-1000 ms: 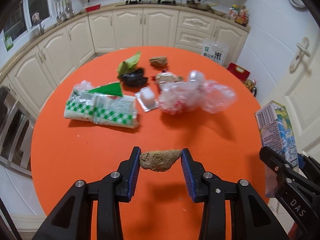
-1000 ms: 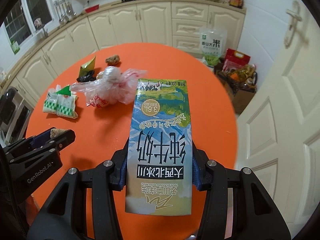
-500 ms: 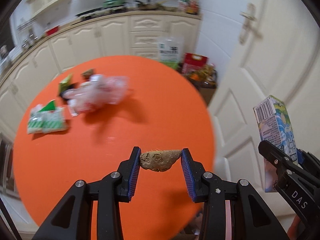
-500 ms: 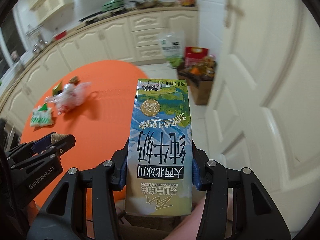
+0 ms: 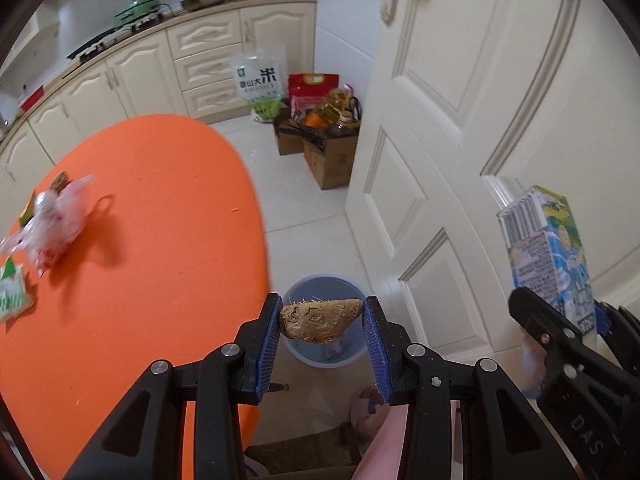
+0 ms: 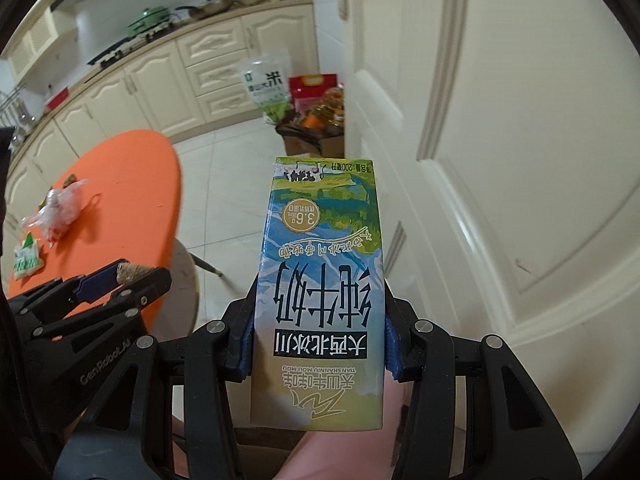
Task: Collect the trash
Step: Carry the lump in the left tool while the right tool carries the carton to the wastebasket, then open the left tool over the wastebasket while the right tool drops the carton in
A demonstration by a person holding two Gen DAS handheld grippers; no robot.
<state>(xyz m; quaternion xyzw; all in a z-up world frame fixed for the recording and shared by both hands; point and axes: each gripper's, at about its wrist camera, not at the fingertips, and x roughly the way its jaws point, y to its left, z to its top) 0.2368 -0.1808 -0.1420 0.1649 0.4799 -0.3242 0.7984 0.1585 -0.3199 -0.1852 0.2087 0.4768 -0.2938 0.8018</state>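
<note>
Brown fibrous scrap (image 5: 318,320), looks like a bit of peel or husk, is clamped between the pads of my left tongs (image 5: 322,326). It hangs off the table edge, lined up over the blue bin (image 5: 304,292) on the floor. Bin is mostly hidden behind the scrap; something pale sits at the bottom, can't tell what.

Milk carton (image 6: 320,292) is clamped in my right tongs (image 6: 318,344), pads pressing on its two narrow sides, label upside down to the camera. It's out past the table too, over floor tiles and close to the white door (image 6: 500,160). The bin doesn't show in the right view, so I can't say the carton is over it yet.

Status, as I judge it: two pieces picked, neither dropped. Left one looks ready to release. Right one probably needs bringing in over the bin first.

Still on the orange table (image 5: 152,240): a crumpled clear plastic bag (image 5: 56,224), a green-and-white wrapper (image 5: 12,292) at the frame edge, and a small brown scrap (image 5: 58,181) just behind the bag. More may sit out of frame. So a few more trips remain.

Cardboard boxes (image 5: 328,152) and a rice bag (image 5: 260,88) stand by the cabinets, well apart from the bin; not mine to collect, I reckon.
</note>
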